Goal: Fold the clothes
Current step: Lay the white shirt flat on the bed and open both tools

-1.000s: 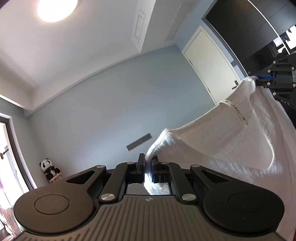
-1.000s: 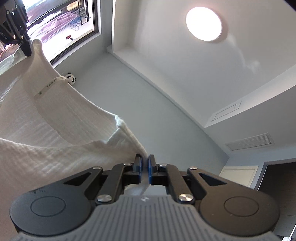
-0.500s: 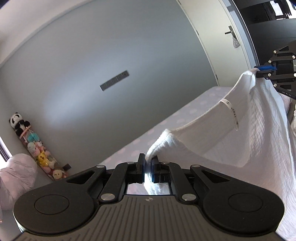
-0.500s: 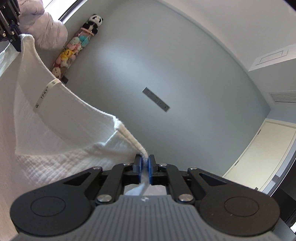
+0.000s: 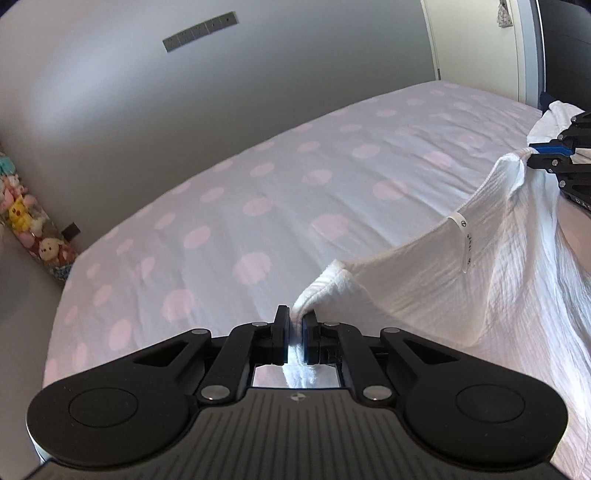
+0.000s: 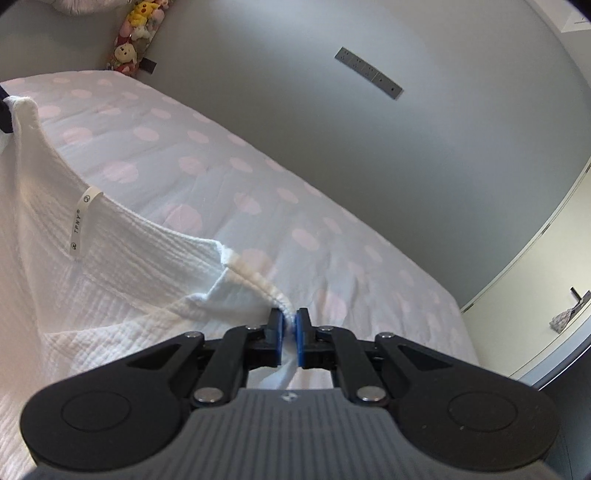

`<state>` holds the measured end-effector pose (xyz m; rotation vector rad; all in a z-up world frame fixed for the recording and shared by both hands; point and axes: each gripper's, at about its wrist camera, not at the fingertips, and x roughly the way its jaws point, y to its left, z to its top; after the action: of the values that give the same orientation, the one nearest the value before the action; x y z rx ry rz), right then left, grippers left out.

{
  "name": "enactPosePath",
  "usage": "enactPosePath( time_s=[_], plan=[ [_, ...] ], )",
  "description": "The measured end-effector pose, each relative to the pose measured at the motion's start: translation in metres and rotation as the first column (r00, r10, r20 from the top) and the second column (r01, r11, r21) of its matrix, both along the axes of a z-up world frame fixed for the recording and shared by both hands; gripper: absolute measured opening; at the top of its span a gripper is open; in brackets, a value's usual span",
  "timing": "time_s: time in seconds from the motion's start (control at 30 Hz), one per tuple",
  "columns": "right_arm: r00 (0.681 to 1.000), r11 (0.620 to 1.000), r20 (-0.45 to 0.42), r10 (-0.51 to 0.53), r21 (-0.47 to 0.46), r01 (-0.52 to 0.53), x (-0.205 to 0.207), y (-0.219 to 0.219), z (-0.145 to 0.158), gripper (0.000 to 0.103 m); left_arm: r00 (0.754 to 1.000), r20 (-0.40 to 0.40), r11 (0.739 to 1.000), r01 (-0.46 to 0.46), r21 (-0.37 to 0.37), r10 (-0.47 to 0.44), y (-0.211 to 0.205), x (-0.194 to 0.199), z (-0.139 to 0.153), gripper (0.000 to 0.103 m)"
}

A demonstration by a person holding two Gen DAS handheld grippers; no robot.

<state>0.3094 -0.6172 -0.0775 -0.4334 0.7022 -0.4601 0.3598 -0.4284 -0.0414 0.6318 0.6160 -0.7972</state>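
Left wrist view: left gripper (image 5: 294,325) has its jaws clamped on a bunched hem of the white crinkle-weave cotton garment (image 5: 461,295); the cloth spans in the air to the right gripper (image 5: 532,153), which pinches the other end at far right. Neckline edge sags between the two, with a white woven neck label (image 5: 464,242) hanging at mid-span. Below is the bed with white sheet and pale pink polka dots (image 5: 258,184), with the soft toys stacked in the corner (image 5: 29,236) and a grey wall outlet strip (image 5: 199,31) beyond. Right wrist view: right gripper, jaws pinched on a ribbed doubled edge, cloth visible between the blue pads (image 6: 302,343). Garment hangs off to the left, and the label print is legible only here. Only a dark sliver of the left gripper shows at the frame's left edge, so its grip is confirmed solely by the left view. This view adds a door handle with something hanging (image 6: 569,310). Risks: both grips are shallow and on thin edges, so a jerk or extra tension could pull a hem free and drop one side. Uneven height would land the garment skewed or creased on the sheet. The slack neckline may fold under itself on lay-down.
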Motion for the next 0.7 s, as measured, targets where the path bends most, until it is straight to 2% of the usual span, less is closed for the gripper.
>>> enactPosePath(
  time_s=[0.07,0.17,0.3,0.33,0.37,0.4,0.43,0.57,0.7],
  plan=[
    [1.0,1.0,-0.019,-0.008,0.023,0.008,0.003,-0.004,-0.019,0.008,0.999,-0.04,1.0,-0.026,0.0,0.026,-0.007,0.009,-0.015,0.006],
    [0.999,0.997,-0.034,-0.036,0.061,0.038,0.008,-0.008,-0.03,0.012,0.995,-0.09,0.999,-0.053,0.002,0.053,-0.019,0.022,-0.036,0.01],
    [0.996,0.991,-0.055,-0.07,0.11,0.076,0.013,-0.013,-0.044,0.036,0.988,-0.14,0.997,-0.069,0.027,0.072,-0.027,0.029,-0.051,0.019],
    [0.996,0.99,-0.055,-0.071,0.119,0.078,0.01,-0.013,-0.042,0.042,0.987,-0.146,0.997,-0.07,0.024,0.072,-0.025,0.029,-0.052,0.026],
    [0.996,0.988,-0.056,-0.073,0.131,0.08,0.005,-0.012,-0.038,0.043,0.986,-0.153,0.997,-0.07,0.02,0.072,-0.023,0.028,-0.052,0.031],
    [0.996,0.986,-0.057,-0.075,0.142,0.083,0.0,-0.012,-0.035,0.043,0.985,-0.159,0.997,-0.071,0.017,0.072,-0.021,0.028,-0.053,0.042],
    [0.995,0.984,-0.056,-0.078,0.155,0.086,-0.005,-0.011,-0.032,0.043,0.983,-0.165,0.997,-0.078,0.011,0.079,-0.017,0.026,-0.053,0.046],
    [0.996,0.968,-0.038,-0.075,0.238,0.082,-0.043,0.003,-0.02,0.044,0.978,-0.191,0.996,-0.088,-0.011,0.085,0.01,0.0,-0.043,0.046],
    [0.998,0.947,-0.041,-0.042,0.315,0.053,-0.1,0.034,-0.021,0.045,0.975,-0.211,0.997,-0.072,-0.016,0.067,0.047,-0.044,-0.042,0.047]
  ],
)
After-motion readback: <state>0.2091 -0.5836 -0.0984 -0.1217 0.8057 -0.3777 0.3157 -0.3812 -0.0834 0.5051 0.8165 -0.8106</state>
